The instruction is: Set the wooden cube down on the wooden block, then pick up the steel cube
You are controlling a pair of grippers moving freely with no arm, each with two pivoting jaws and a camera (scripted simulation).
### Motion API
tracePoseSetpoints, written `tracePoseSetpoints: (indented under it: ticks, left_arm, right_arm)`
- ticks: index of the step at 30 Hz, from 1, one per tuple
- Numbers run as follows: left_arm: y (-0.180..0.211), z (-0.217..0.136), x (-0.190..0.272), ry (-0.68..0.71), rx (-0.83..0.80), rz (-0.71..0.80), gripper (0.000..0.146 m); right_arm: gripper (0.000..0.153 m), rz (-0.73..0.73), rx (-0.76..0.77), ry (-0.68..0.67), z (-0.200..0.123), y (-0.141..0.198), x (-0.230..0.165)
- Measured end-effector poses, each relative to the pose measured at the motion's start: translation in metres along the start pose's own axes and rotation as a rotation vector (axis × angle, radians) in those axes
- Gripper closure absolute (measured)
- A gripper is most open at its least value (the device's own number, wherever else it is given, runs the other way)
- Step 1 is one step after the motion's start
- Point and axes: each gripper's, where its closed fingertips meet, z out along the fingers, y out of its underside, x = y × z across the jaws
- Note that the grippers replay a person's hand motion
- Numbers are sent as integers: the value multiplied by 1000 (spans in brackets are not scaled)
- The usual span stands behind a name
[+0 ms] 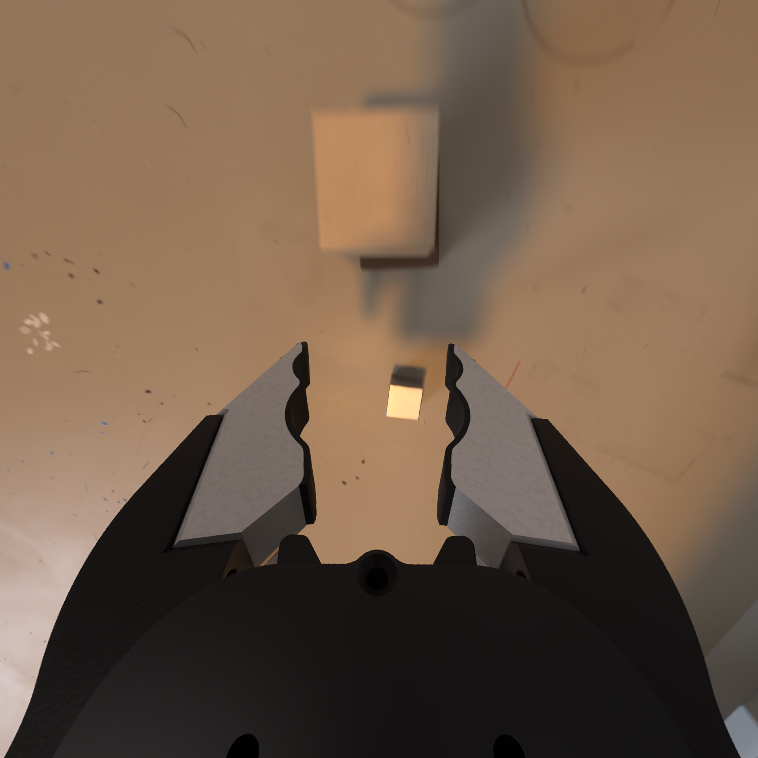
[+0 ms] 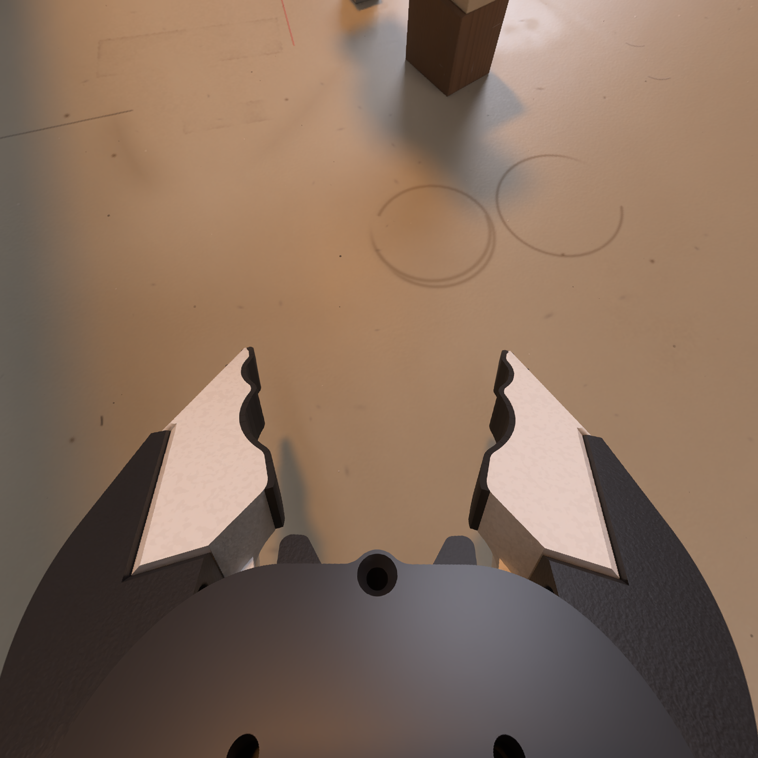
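In the left wrist view, the pale wooden cube (image 1: 373, 180) sits on top of the dark wooden block (image 1: 400, 261), of which only a thin edge shows from above. The small shiny steel cube (image 1: 405, 396) lies on the table below, between the fingers of my open, empty left gripper (image 1: 377, 348), which hovers high above it. In the right wrist view, the dark wooden block (image 2: 451, 45) stands at the top with the wooden cube (image 2: 476, 4) on it, cut by the frame edge. My right gripper (image 2: 377, 352) is open, empty and well back from the block.
The tan table top (image 2: 205, 246) bears scuffs, specks and two faint ring marks (image 2: 434, 236). A thin red line (image 2: 287, 20) and a small grey thing (image 2: 365, 3) show at the top edge. The table's corner (image 1: 734, 640) shows at the lower right of the left wrist view.
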Motion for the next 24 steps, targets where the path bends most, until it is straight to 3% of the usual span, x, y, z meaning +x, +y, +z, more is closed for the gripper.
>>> tracePoseSetpoints:
  ticks: [5,9,18,24]
  left_arm:
    - [58,33,11,29,-69,75,88]
    - [76,48,13,56,-79,73,95]
    - [82,62,21,112,-127,55,120]
    - [46,23,11,83,-89,-52,120]
  right_arm:
    - [38,-14,-5,-12,5,-4,-2]
    - [38,-21,-19,-14,6,-7,-4]
    - [39,-31,-34,-1,4,-12,-5]
    - [40,-35,-48,-3,3,-11,-5]
